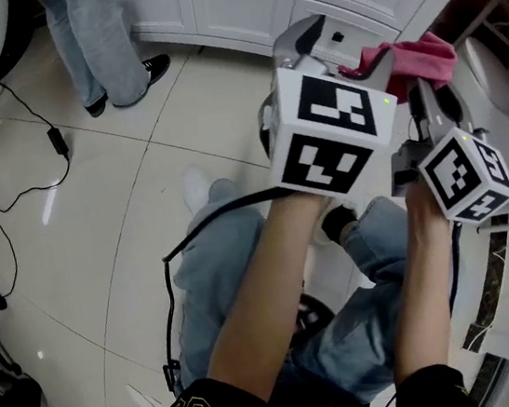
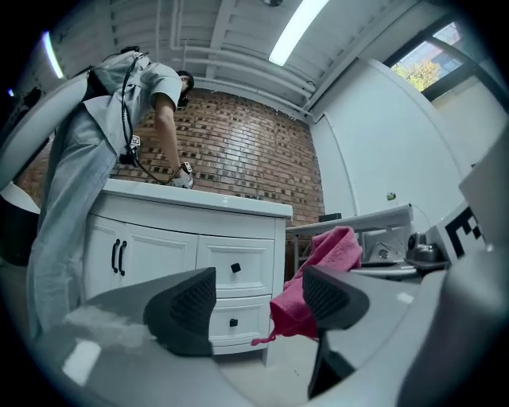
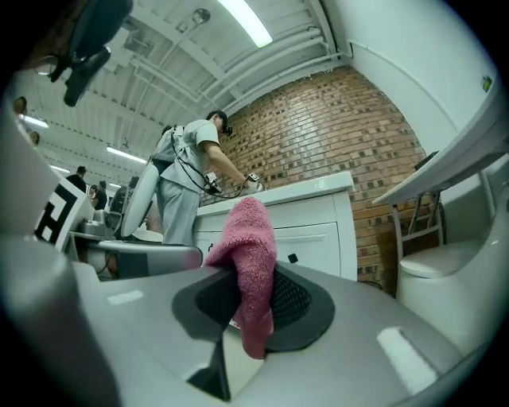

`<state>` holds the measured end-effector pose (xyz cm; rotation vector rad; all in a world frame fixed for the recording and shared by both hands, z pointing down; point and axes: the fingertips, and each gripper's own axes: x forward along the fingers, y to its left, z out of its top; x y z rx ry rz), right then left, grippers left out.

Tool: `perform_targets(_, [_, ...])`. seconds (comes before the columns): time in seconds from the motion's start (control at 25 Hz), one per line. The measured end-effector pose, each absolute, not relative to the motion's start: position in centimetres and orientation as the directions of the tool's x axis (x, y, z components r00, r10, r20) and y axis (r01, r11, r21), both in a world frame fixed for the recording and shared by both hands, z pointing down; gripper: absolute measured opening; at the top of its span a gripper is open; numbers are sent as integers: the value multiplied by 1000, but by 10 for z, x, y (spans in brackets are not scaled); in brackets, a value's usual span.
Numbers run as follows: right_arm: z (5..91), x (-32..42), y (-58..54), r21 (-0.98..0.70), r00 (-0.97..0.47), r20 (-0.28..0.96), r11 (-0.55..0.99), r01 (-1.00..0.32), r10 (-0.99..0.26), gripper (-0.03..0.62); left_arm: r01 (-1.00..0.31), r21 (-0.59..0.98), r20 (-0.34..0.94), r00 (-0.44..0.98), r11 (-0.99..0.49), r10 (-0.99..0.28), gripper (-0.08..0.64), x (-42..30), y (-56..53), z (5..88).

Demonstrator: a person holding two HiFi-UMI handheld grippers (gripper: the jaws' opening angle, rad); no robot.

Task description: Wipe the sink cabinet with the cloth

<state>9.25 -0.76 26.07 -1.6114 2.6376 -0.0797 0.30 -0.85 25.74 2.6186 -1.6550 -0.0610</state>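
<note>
**Head view.** The left gripper (image 1: 341, 49) and the right gripper (image 1: 429, 93) are raised side by side in the upper right of the frame. Both are well apart from the sink cabinet (image 1: 236, 3), which runs along the top edge. The cloth (image 1: 418, 60) is a pink bunch at the right gripper's tip, just beside the left one. Another person's legs (image 1: 105, 40) stand at the cabinet, upper left.
Risk: that person occupies part of the front, so a wide wiping sweep could run into them.

**Left gripper view.** The left gripper (image 2: 258, 298) has its jaws wide apart with nothing between them. The cabinet (image 2: 231, 270) drawers show through the gap. The cloth (image 2: 334, 248) hangs right of centre, beyond the right-hand pad.
Risk: this empty claw sits close to the cloth and could snag and drag it if both move in together.

**Right gripper view.** The right gripper (image 3: 250, 298) is clamped on the cloth (image 3: 250, 234). Only a narrow fold is pinched, with a hump above the pads and a short tail below. The cabinet (image 3: 318, 230) lies behind, centre.
Risks:
- The thin bite may slip out under drag on the panel.
- Little fabric leads the pads, so bare jaw could probably scrape the paint.
- The cloth or jaw could catch on a drawer knob.
</note>
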Motion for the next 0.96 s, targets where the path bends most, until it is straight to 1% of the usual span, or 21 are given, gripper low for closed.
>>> perform_targets(0.2, [248,115,22,57,-389,-60,386,-921,-919,74,-902,65,-29,425,-426,-905,342,-1,17,256])
perform_targets(0.36, [251,129,31,44,-372,-76,369,-928,-925,74,-916,17,-33,400,-400,-916,342,-6,29,256])
perform_targets(0.56, [262,126,35,49,-378,-66,375,-926,-924,74,-933,-60,-32,357,-355,-934,342,-21,41,256])
perform_targets(0.72, [256,116,38,115,-377,-71,368,-923,-923,74,-935,-79,-46,349,-344,-936,328,-29,45,249])
perform_targets(0.96, [254,105,27,97,-401,-72,394,-914,-913,74,-942,-90,-64,330,-324,-942,328,-33,34,239])
